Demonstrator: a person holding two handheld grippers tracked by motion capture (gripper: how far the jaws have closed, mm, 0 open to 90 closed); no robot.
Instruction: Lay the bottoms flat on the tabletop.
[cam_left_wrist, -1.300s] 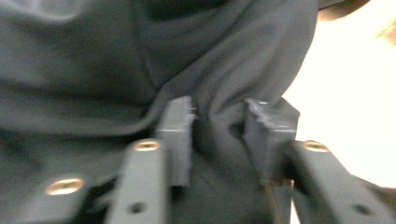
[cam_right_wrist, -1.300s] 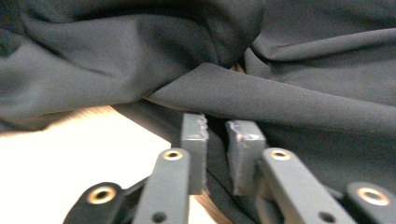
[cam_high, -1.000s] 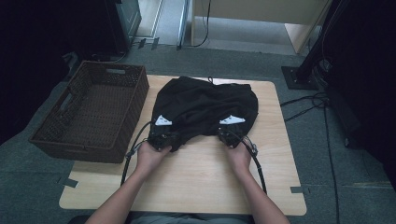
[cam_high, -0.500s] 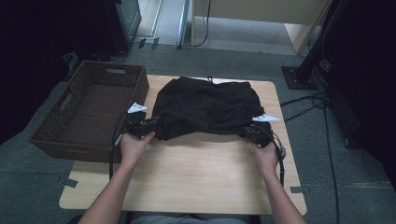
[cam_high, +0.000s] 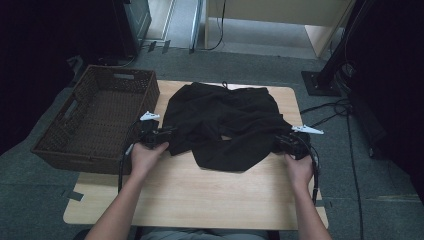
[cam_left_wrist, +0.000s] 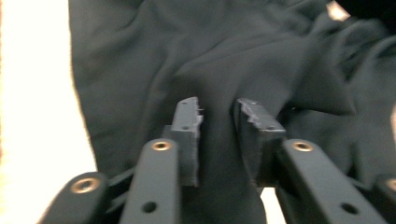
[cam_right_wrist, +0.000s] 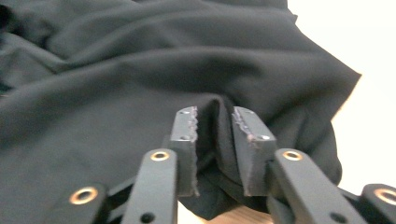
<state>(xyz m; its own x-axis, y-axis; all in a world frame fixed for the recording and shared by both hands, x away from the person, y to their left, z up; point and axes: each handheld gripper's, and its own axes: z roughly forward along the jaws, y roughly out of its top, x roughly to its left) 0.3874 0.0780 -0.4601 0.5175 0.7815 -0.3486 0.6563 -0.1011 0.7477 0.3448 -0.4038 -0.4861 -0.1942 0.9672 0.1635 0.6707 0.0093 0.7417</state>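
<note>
I have pulled the black garment (cam_high: 225, 125) wide across the table (cam_high: 200, 200). My left gripper (cam_high: 162, 134) and right gripper (cam_high: 280, 144) have just been opening, cloth loose between parted jaws: spreading looks finished.

Black garment (cam_high: 225, 125), dark brown woven basket (cam_high: 95, 120), pale wood table (cam_high: 210, 200), black tools

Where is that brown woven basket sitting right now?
In the high view the brown woven basket sits on the table's left edge, just left of the left gripper and the black cloth garment.
</note>
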